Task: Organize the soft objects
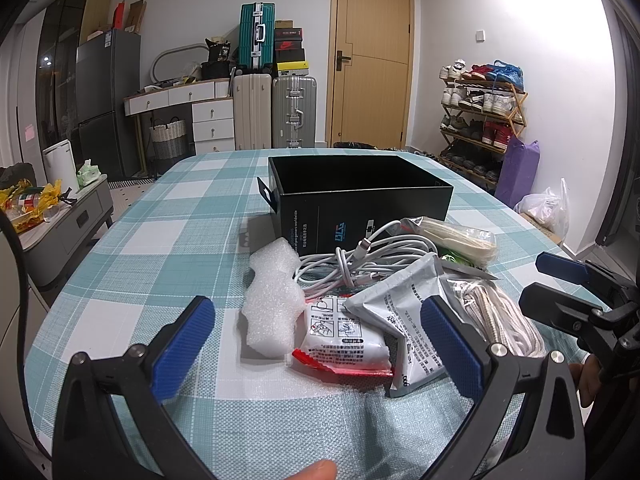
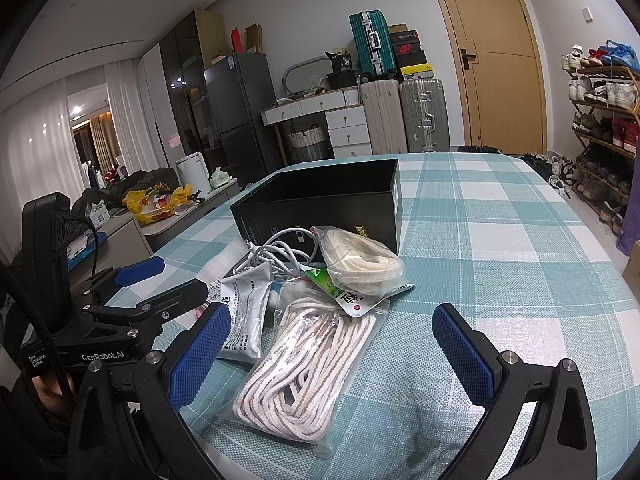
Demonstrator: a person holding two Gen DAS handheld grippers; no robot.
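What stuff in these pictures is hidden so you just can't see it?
- Floor of the black box: both wrist views, hidden by its own walls.
- White cable: the ends are buried under the grey pouch in the left wrist view.
- Green packet: right wrist view, mostly covered by the bagged rope and the tape roll.
- Pouch print: too small to read.

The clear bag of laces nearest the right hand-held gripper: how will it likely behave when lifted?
The clear bag of laces will probably sag and fold, since it holds loose coiled cord. Its glossy film looks slippery, so a pinch on plastic alone may slide. It seems light for its bulk and is unlikely to roll, lying flat on the tablecloth.
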